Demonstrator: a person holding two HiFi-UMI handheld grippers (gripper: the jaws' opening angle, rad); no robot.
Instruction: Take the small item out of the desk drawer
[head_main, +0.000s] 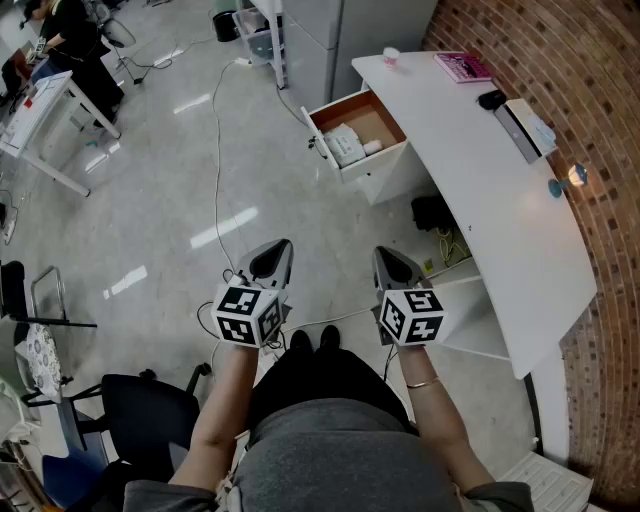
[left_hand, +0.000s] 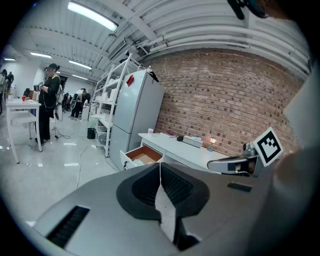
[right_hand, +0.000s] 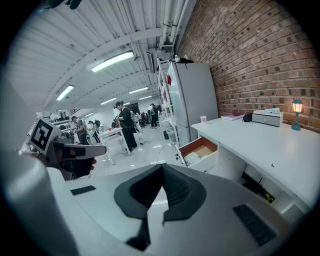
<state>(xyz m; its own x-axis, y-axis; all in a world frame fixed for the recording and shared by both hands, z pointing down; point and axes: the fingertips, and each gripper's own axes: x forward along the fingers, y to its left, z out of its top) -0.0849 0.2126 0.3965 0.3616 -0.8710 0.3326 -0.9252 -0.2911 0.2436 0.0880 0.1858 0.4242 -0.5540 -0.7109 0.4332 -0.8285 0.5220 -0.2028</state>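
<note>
Currently noted at near centre, side by side above the glossy grey floor: grey left gripper and grey right gripper, each clenched tight on nothing. Seen farther off, well apart from both: white-fronted desk drawer with brown interior, standing open at the left edge of the long white curved desk. Inside it, towards the right, small white item, just beside a pale flat packet. Along the desk's right side, red brick wall.
</note>
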